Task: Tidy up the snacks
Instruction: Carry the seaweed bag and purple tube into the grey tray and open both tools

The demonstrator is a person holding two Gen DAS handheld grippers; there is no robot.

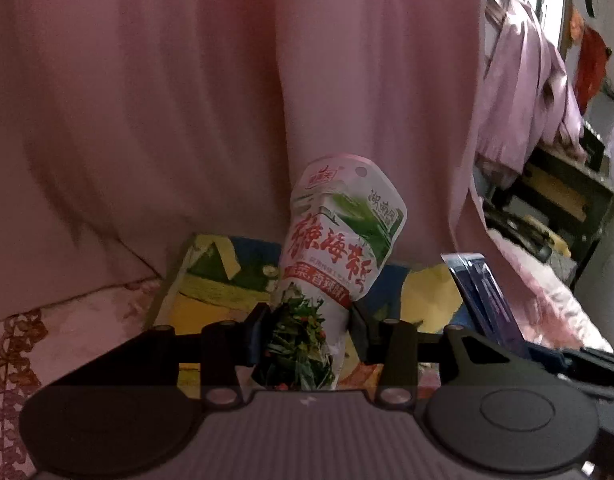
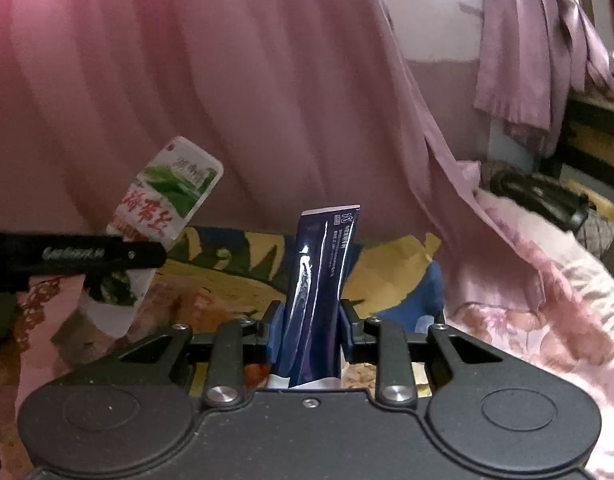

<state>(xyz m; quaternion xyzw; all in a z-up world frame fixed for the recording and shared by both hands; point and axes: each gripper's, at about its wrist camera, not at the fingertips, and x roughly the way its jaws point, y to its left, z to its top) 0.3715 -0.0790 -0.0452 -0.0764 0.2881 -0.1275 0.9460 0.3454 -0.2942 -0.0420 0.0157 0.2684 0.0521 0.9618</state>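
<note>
On the left, above the patterned box (image 1: 211, 280), our left gripper (image 1: 309, 326) is clamped on the white seaweed snack pouch (image 1: 339, 240), while rightward the right gripper (image 2: 311, 320) pinches the dark blue packet (image 2: 319, 276); we should lower both gently, upright.

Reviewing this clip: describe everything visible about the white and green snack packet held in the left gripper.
The white and green snack packet is a glossy plastic pouch with red Chinese lettering, a green leaf picture, a photo of dark greens lower down and a punched hang hole at its top. It stands nearly upright, tilted slightly, lifted above the patterned cloth. The left gripper is shut on its lower part, pinching it from both sides. In the right wrist view it leans right.
</note>
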